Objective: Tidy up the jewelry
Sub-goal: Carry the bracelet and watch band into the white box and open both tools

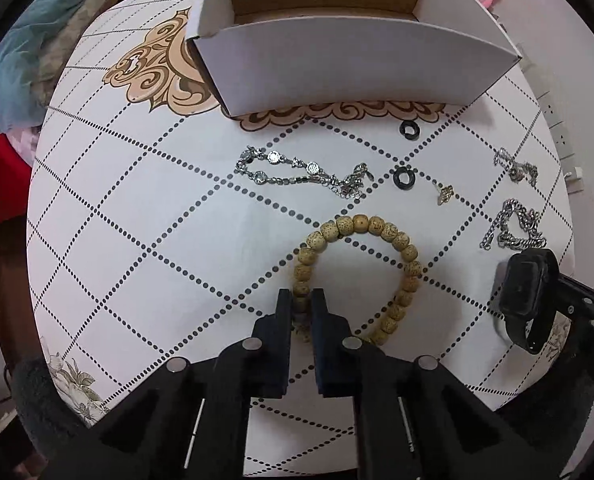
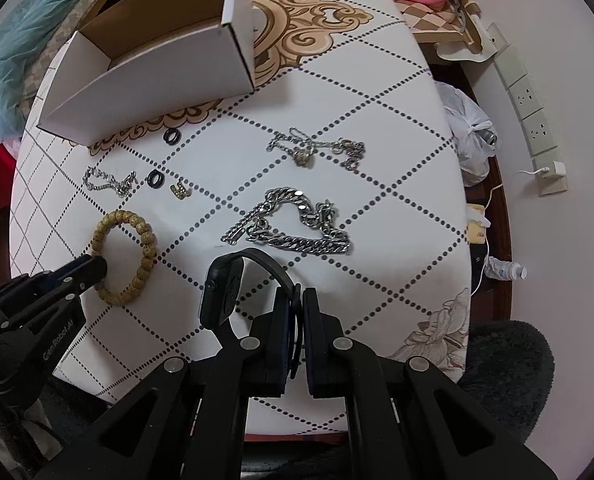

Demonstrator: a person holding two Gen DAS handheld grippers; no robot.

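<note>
My left gripper (image 1: 301, 300) is shut on the left side of a tan wooden bead bracelet (image 1: 381, 226), which lies on the table; both also show in the right wrist view: the bracelet (image 2: 145, 224), the gripper (image 2: 97, 270). My right gripper (image 2: 295, 300) is shut on the strap of a black smartwatch (image 2: 223, 292), held just above the table; the watch also shows in the left wrist view (image 1: 523, 296). An open white cardboard box (image 1: 361, 52) stands at the back, also in the right wrist view (image 2: 153, 76).
On the patterned tablecloth (image 1: 137, 200) lie a rhinestone bracelet (image 1: 297, 172), two black rings (image 1: 403, 178) (image 1: 409, 128), a small gold earring (image 1: 444, 194), a thick silver chain (image 2: 297, 228) and a thin silver necklace (image 2: 317, 148). Power strips (image 2: 525, 92) hang on the right wall.
</note>
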